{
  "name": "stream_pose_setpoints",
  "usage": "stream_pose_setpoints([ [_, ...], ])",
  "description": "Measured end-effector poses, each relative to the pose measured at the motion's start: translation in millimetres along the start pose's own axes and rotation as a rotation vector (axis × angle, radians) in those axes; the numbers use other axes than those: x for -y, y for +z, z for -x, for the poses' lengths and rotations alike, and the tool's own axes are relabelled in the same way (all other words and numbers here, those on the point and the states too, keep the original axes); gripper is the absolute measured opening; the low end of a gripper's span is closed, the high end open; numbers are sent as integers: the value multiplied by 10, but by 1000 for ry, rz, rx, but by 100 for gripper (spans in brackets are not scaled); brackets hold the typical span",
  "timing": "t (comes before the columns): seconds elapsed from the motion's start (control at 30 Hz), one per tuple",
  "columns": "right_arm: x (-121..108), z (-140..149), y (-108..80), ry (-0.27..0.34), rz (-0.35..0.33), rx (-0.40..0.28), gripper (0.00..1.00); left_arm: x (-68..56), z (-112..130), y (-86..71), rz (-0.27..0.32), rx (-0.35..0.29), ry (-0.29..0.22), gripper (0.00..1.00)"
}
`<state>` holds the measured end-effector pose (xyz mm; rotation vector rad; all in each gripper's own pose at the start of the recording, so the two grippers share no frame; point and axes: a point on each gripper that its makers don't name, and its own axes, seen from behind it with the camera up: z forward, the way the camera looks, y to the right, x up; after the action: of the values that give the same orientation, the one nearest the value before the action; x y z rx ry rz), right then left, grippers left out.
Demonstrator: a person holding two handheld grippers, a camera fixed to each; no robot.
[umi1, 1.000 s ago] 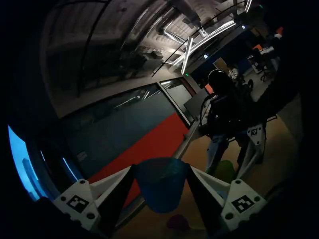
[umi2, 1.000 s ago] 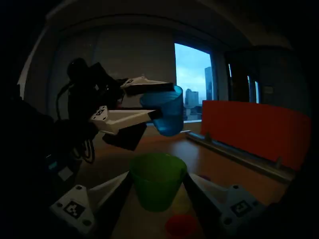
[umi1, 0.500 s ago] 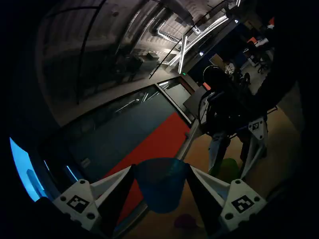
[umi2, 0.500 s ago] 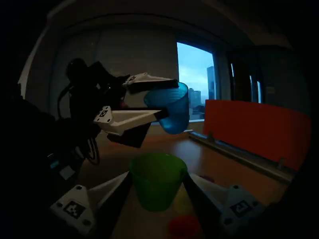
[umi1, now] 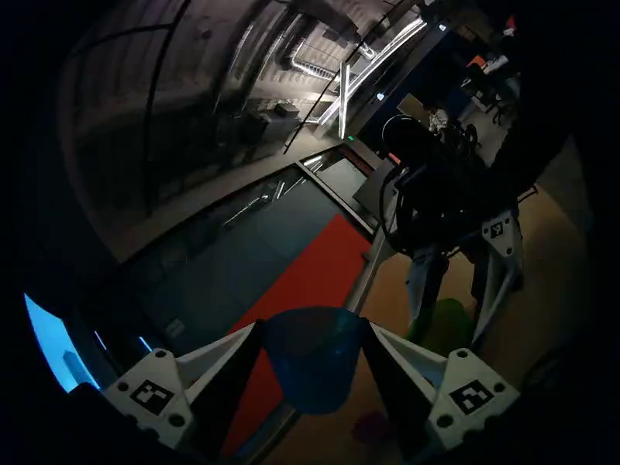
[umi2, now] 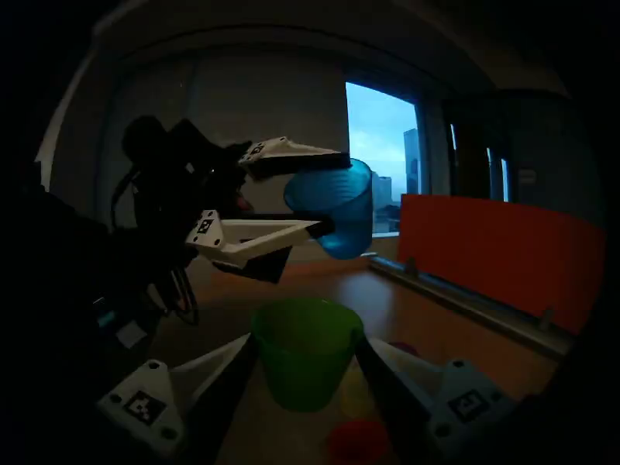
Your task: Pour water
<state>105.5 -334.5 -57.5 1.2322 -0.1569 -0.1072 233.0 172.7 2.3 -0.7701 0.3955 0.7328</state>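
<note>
In the right gripper view, left of centre, the left gripper [umi2: 335, 194] pinches a tilted blue cup [umi2: 332, 211] between its fingers. At lower centre the right gripper [umi2: 306, 342] clamps an upright green cup [umi2: 306, 360] above the wooden surface [umi2: 411, 306]; a red panel [umi2: 496, 248] stands at right.

What the blue cup [umi2: 333, 205] holds is too dark to tell; a red thing [umi2: 358, 446] is cut off below
</note>
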Motion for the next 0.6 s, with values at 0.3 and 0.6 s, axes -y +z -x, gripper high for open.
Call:
stream_pose_setpoints([
  [0.3,-20,17,2,3,2,-1,92,-14,-39,-1,4,-7,53,88],
  [0.6,-19,20,4,5,2,-3,92,-43,-55,37,9,-5,118,87],
])
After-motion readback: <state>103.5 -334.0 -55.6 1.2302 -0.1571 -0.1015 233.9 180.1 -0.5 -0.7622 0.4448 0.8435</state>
